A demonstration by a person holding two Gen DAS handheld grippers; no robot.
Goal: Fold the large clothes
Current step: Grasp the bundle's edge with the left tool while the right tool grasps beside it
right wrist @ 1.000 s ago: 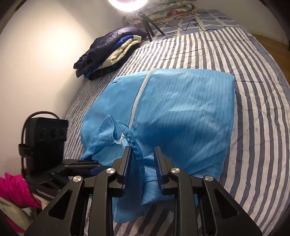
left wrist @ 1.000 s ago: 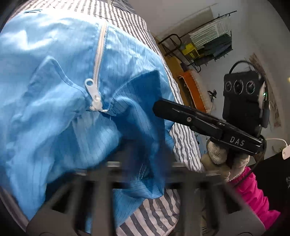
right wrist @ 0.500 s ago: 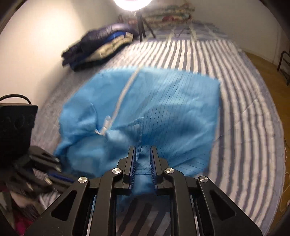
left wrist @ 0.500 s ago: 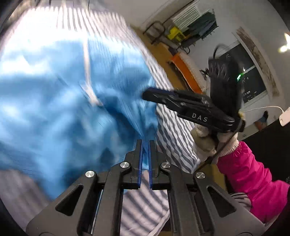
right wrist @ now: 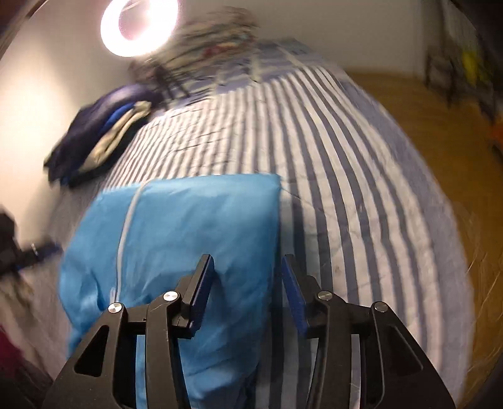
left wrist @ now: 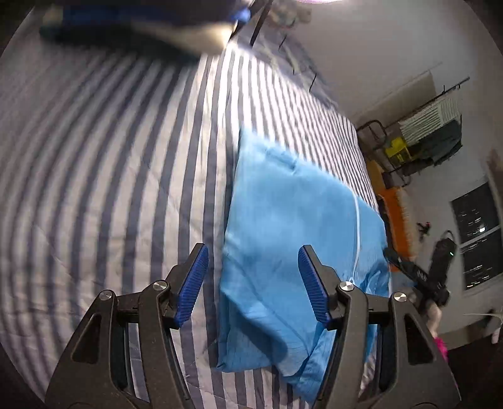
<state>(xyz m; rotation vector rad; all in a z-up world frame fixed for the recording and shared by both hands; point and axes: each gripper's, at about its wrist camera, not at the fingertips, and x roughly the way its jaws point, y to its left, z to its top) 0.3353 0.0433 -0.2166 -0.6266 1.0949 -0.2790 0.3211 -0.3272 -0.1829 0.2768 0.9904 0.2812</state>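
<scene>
A light blue zip-up garment [left wrist: 292,232] lies folded in a rough rectangle on the striped bed [left wrist: 94,188], its white zipper [right wrist: 127,226] running down the left part in the right wrist view. My left gripper [left wrist: 253,280] hovers over the garment's left edge with its jaws opening; the pads press on nothing. My right gripper [right wrist: 246,272] hangs above the garment [right wrist: 195,226] near its right edge, jaws also opening and free of the cloth. The other gripper [left wrist: 415,273] shows at the right of the left wrist view, held by a gloved hand.
A pile of folded dark and cream clothes [right wrist: 100,138] sits at the bed's far left by the wall, below a ring light [right wrist: 138,25]. Wooden floor [right wrist: 440,141] runs along the bed's right side. A drying rack [left wrist: 430,132] stands beyond it.
Both grippers have let go of the blue cloth and now stand with jaws apart. The garment has dropped flat on the bed. The left gripper swung across to the garment's other edge.
</scene>
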